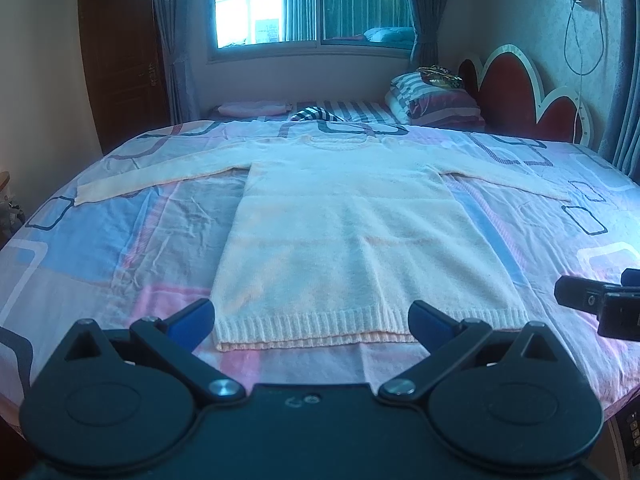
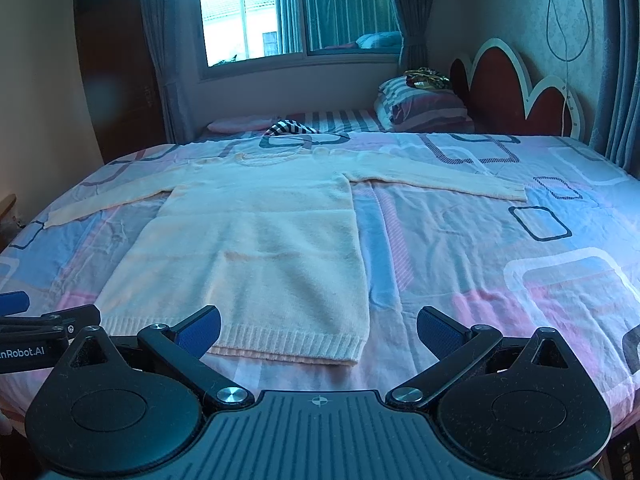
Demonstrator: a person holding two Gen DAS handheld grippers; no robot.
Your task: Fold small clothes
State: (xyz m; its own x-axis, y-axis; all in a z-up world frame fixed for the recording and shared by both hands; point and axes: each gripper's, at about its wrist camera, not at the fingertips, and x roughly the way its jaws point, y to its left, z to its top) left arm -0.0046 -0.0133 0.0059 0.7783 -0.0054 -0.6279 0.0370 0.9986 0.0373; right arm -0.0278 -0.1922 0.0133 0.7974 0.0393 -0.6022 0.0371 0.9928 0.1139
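- Lying flat on the patchwork-printed pink, blue and white bedsheet, a cream long-sleeved knitted sweater is seen face up, with its ribbed hem nearest the cameras and its round neckline toward the window.
- Both sleeves are spread out sideways, each cuff resting on the sheet well apart from the body of the garment.
- The left gripper is held just in front of the hem, its 2 blue-padded fingers spread wide with nothing between them.
- The right gripper is held near the hem's right corner, its 2 fingers likewise spread apart and empty.
- Whether either gripper touches the sheet cannot be told.
- A stack of striped folded bedding is seen at the far side, beside a red scalloped headboard.
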